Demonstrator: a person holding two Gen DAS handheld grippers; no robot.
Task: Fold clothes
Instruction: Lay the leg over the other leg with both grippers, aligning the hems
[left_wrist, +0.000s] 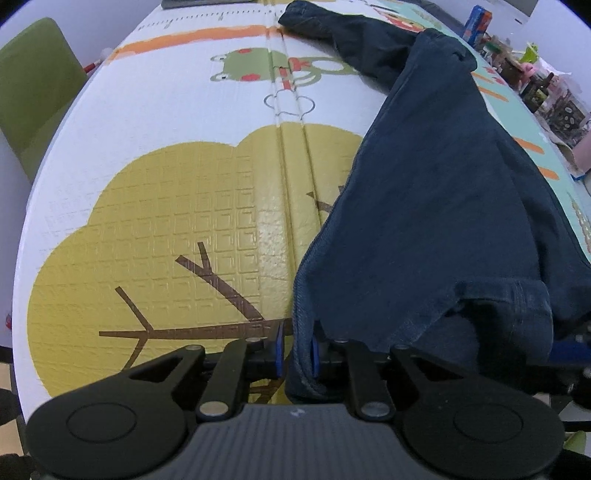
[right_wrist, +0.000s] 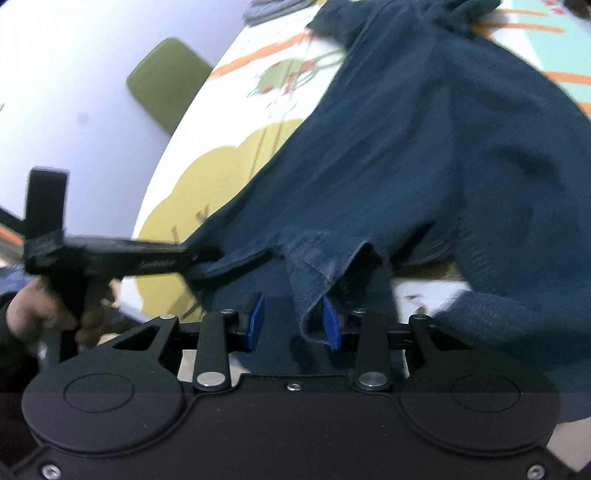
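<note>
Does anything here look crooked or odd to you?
Only the dark blue garment: it hangs bunched, half lifted off the play mat. The left claw pinches its edge, while the right claw stands open around a hem.

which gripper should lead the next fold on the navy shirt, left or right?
Left, probably. The left gripper is shut on the navy shirt hem and can carry it. The right gripper has its jaws apart, cloth only hanging between them; it must close first.
</note>
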